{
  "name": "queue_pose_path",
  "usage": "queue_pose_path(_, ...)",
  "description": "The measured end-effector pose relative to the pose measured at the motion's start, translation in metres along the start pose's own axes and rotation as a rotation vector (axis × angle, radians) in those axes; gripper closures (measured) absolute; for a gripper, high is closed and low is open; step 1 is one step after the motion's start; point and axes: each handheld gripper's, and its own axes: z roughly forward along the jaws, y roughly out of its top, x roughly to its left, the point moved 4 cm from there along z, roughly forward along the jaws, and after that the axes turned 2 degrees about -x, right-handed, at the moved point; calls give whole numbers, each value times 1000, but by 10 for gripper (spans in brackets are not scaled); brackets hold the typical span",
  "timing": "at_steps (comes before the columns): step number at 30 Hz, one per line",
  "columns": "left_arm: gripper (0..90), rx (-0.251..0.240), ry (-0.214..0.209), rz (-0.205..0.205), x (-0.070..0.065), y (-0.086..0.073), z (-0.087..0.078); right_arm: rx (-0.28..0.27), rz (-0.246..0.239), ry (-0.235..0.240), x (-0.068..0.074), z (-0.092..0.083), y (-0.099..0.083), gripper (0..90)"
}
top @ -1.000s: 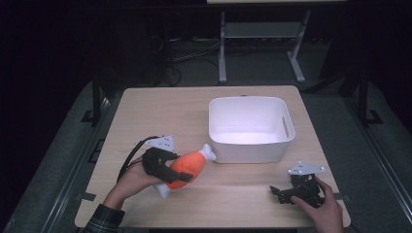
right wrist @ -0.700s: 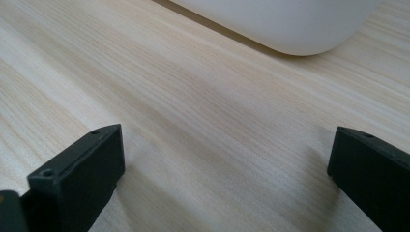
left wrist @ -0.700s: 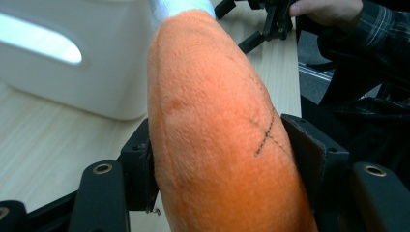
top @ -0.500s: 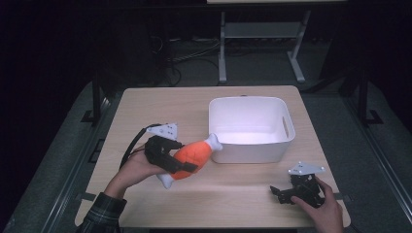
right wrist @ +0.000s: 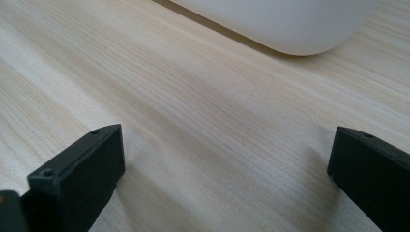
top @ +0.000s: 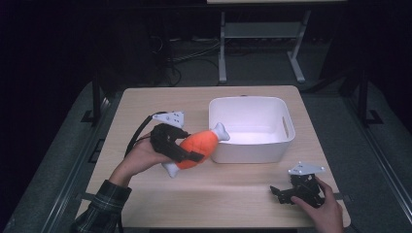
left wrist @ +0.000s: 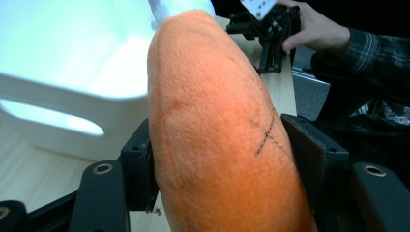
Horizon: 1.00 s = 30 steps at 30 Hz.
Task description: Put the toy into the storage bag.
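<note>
An orange plush toy point(top: 206, 141) with white ends hangs above the table, tilted, its upper white end at the near left corner of a white bin point(top: 248, 150). My left gripper point(top: 190, 145) is shut on the toy's orange middle. In the left gripper view both pads press into the plush point(left wrist: 217, 130), with the gripper point(left wrist: 225, 157) around it and the bin point(left wrist: 72, 96) just behind. My right gripper point(top: 282, 195) rests on the table at the front right, open. Between its jaws point(right wrist: 227, 159) lies bare wood.
The wooden table point(top: 160, 104) carries the bin at its back right. A corner of the bin point(right wrist: 290, 24) lies beyond the right gripper. The person's right hand and its gripper point(left wrist: 268, 34) appear past the toy. Dark floor and a metal stand surround the table.
The left hand has raised the plush off the table and carried it toward the bin's near left corner. The right gripper has kept still.
</note>
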Motion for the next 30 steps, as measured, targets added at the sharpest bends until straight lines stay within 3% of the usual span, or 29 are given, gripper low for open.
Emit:
queue_pose_path(7, 358, 4, -3, 24, 5, 21, 4, 0, 0, 0, 0, 0, 0, 0)
queue_pose_path(30, 364, 17, -15, 92, 33, 66, 19, 0, 0, 0, 0, 0, 0, 0)
